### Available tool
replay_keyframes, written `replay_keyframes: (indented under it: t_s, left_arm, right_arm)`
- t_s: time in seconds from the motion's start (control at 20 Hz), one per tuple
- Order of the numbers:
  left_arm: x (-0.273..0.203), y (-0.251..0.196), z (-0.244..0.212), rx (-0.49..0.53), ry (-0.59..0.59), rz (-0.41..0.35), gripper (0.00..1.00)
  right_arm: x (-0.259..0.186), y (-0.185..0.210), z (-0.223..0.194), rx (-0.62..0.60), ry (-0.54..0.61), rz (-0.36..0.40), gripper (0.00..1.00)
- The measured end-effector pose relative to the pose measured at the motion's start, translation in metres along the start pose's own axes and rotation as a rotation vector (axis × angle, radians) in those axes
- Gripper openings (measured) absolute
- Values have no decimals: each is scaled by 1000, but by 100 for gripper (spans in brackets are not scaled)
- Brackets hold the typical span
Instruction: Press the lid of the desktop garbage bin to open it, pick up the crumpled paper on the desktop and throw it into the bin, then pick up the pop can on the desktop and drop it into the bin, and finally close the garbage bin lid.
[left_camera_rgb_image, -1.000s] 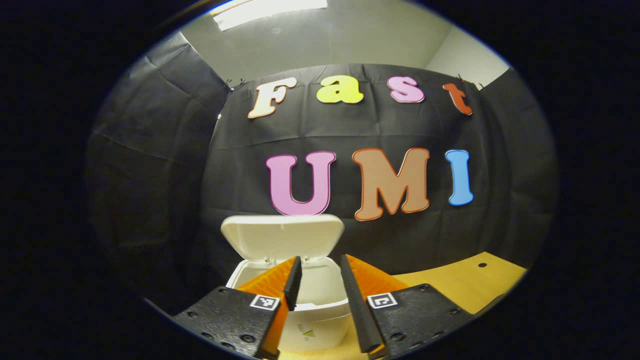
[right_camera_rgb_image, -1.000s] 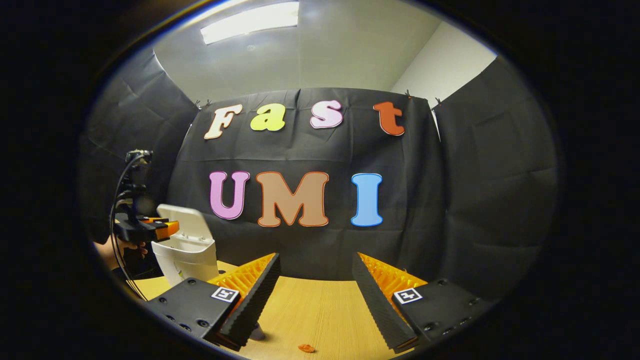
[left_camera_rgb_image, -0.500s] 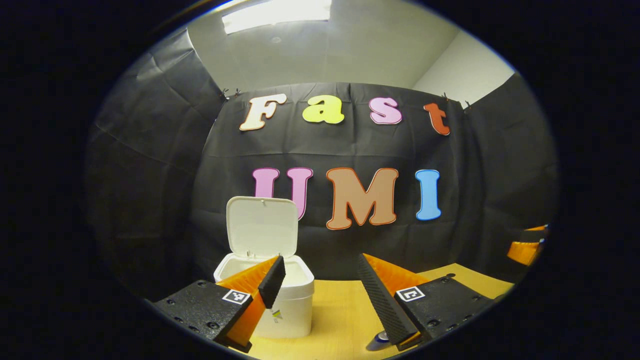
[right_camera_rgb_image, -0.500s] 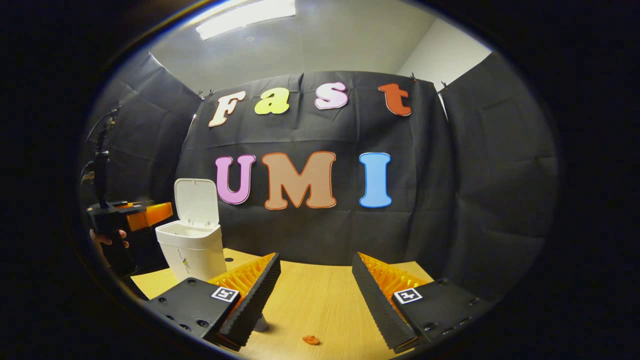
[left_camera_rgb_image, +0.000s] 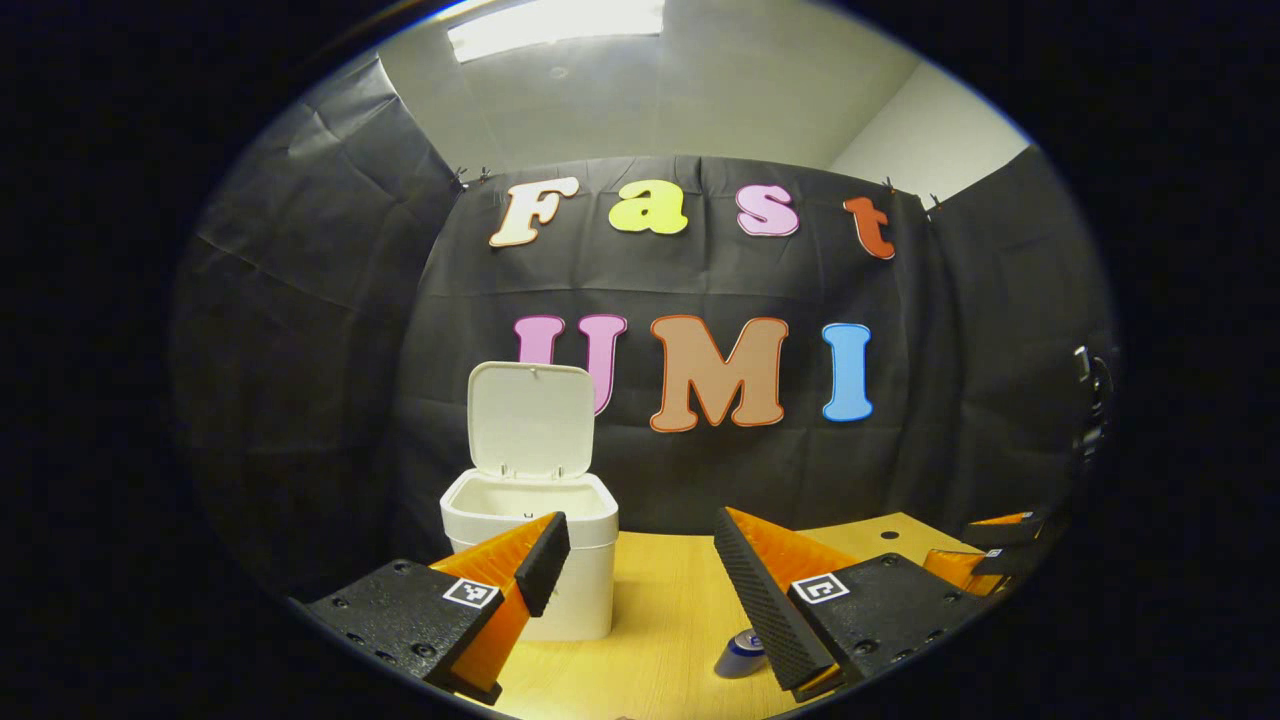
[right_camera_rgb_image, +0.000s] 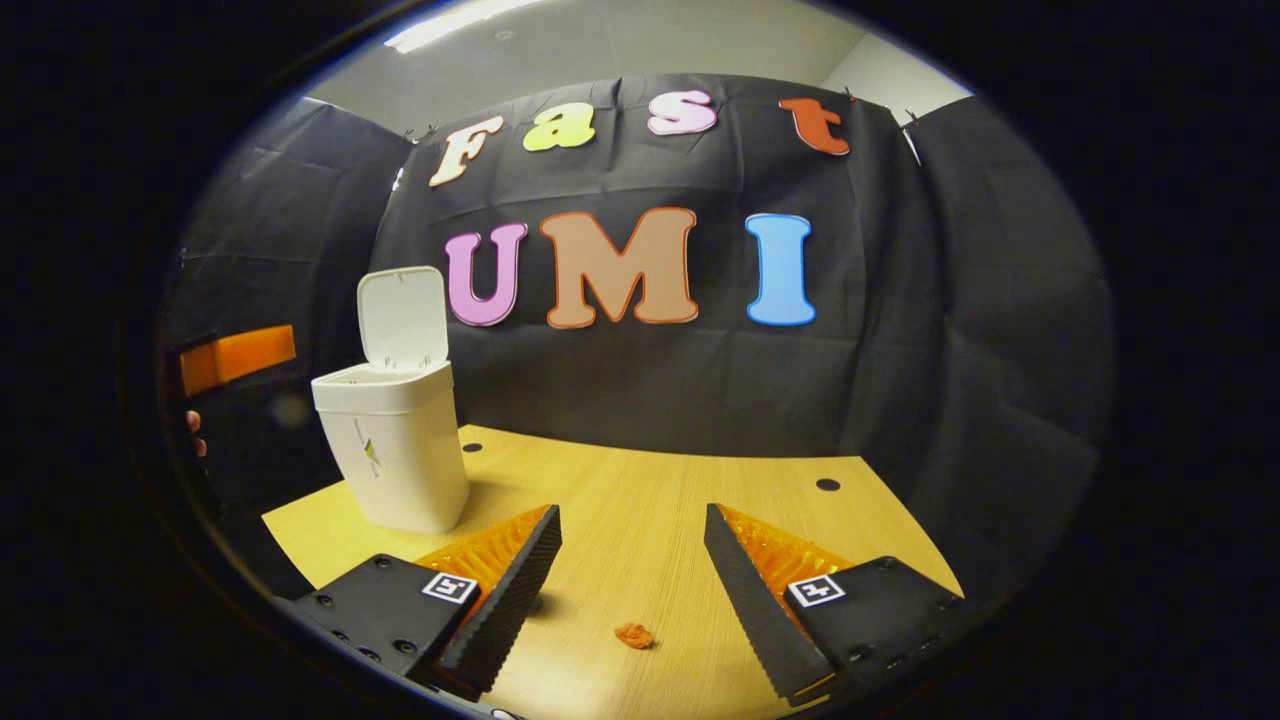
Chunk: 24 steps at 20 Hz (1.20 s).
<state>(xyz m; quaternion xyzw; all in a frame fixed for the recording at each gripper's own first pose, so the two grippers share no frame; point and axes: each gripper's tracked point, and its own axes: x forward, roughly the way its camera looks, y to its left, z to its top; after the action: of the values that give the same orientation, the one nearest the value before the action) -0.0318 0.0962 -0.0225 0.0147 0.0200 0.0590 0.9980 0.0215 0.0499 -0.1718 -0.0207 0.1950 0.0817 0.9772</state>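
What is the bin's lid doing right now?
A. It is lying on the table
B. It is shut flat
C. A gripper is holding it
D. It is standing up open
D. The lid stands upright behind the open top of the bin, and in the left gripper view you can see down into the bin past the raised lid.

Hand-held gripper (left_camera_rgb_image: 640, 585): black screw-studded mounts, small square black-and-white marker tags, ribbed finger backs.
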Motion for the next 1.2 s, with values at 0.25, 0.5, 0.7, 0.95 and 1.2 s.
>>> replay_keyframes:
  t_s: [0.25,0.5,0.7,0.95,1.2]
  left_arm:
    - [-16,0,-8,5,38,22,90]
    - [-25,0,-17,33,72,39,91]
    - [-32,-1,-20,52,93,50,90]
    - [-36,6,-23,77,116,78,90]
    - [-37,11,-26,89,128,94,90]
  right_arm:
    - [27,0,-58,-30,147,23,100]
    - [48,0,-112,-53,272,39,97]
    - [68,-1,-155,-59,394,51,97]
    - [84,-4,-191,-85,472,51,92]
    - [95,8,-214,-48,548,123,72]
